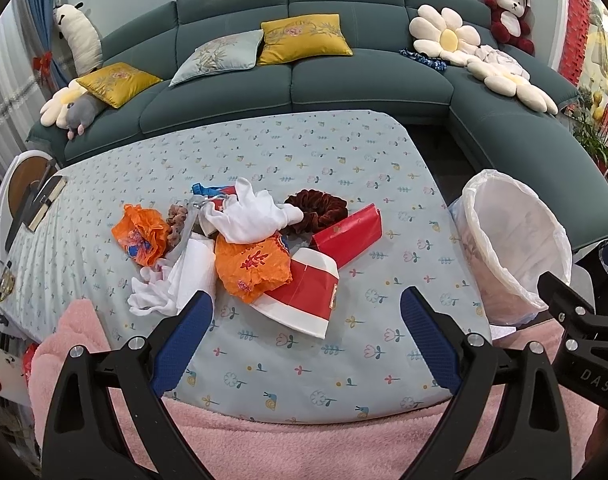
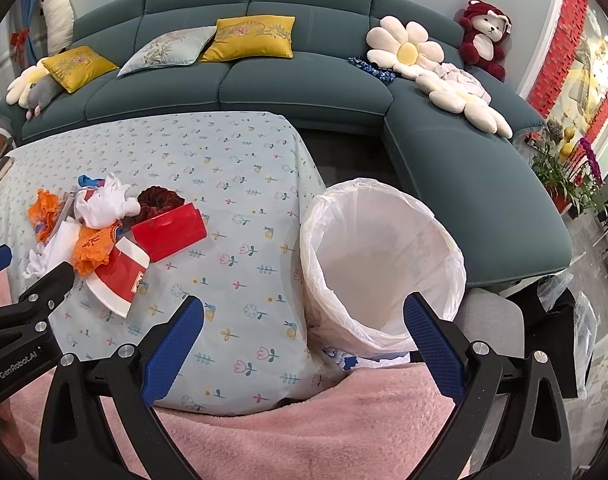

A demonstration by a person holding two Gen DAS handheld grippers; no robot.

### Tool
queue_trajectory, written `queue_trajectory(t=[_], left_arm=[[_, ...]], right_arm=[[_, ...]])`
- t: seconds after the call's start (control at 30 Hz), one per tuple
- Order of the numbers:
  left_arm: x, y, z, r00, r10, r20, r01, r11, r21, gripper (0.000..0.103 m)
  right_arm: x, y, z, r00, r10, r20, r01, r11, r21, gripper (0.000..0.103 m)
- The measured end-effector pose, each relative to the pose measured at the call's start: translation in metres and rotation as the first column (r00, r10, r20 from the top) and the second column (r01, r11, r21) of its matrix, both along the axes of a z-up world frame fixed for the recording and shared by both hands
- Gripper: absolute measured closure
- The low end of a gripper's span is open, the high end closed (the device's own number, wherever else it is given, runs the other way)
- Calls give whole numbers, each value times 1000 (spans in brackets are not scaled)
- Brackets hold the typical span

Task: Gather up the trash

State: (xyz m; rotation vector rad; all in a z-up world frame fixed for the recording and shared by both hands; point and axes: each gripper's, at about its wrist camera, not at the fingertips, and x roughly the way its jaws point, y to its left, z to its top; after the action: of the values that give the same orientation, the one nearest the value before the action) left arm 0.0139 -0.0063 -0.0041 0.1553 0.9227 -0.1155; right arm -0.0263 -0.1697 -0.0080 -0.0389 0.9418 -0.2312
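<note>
A pile of trash lies on the flowered tablecloth (image 1: 343, 152): a red and white paper cup (image 1: 304, 296) on its side, orange crumpled wrappers (image 1: 252, 268), a red paper box (image 1: 349, 236), white cloth pieces (image 1: 252, 216) and a dark red scrunchie (image 1: 315, 208). A bin lined with a white bag (image 1: 515, 236) stands off the table's right edge; it also shows in the right wrist view (image 2: 383, 260). My left gripper (image 1: 305, 304) is open, just in front of the cup. My right gripper (image 2: 304, 312) is open and empty, near the bin.
A teal sofa (image 1: 343, 76) with cushions and plush toys runs behind the table and down the right side. A pink towel (image 1: 304, 440) covers the near edge. A book (image 1: 48, 204) lies at the table's left end. Potted plants (image 2: 563, 168) stand at far right.
</note>
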Motion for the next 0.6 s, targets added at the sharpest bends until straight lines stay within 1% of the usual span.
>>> queue_trajectory(t=[0.4,0.6], left_arm=[[0,0,2,1000,7,-3,-7,1000,2,13],[-2,2,4,1000,13,2,-13,1000,10,13]], right_arm=[[-4,-1,2,1000,-17,11,17,1000,8,8],[-3,1,3,1000,-9,17,9,1000,7,8]])
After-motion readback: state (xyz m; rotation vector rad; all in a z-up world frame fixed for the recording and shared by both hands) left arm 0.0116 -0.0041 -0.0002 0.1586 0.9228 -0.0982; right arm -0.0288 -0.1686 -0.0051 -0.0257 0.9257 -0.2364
